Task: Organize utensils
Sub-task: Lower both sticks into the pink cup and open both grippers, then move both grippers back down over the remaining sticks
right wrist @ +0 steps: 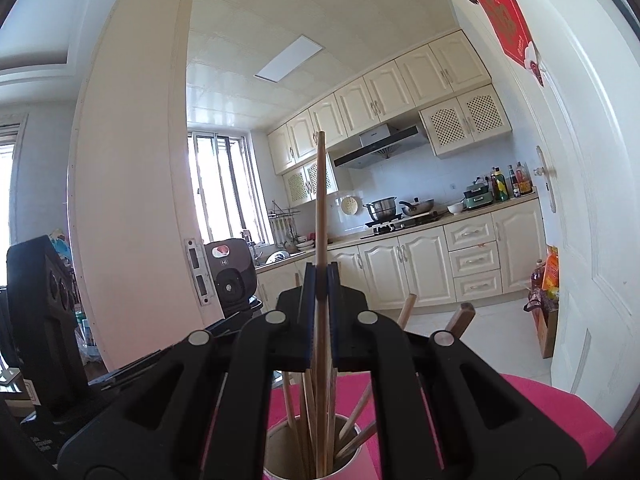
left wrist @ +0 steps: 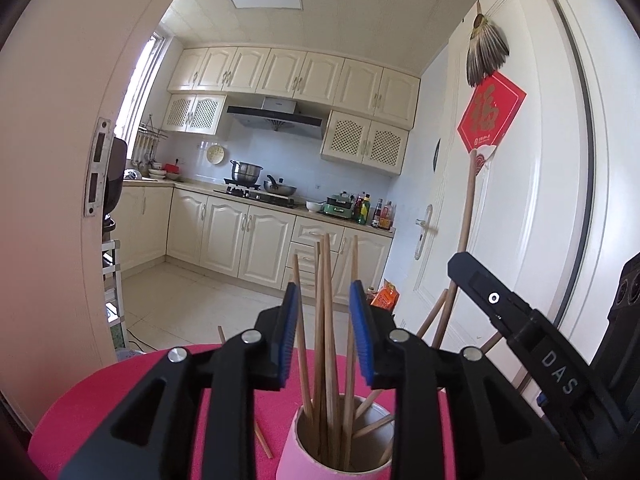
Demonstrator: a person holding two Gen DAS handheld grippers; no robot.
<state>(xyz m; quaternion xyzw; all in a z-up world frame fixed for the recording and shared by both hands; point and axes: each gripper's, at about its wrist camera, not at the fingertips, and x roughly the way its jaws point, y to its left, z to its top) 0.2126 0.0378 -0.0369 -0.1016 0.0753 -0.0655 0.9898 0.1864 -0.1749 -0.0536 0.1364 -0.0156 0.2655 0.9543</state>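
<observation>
Several wooden chopsticks stand in the pink cup on the pink table, seen from the left wrist. The left gripper has its blue pads parted around the bundle, pressing on none that I can see. One loose chopstick lies on the table beside the cup. I count roughly seven or eight in the cup; overlap hides the exact number.

From the right wrist, the right gripper is clamped on a single chopstick, upright over the cup. If it tilts while going down, its tip could catch the others and tip the cup.
</observation>
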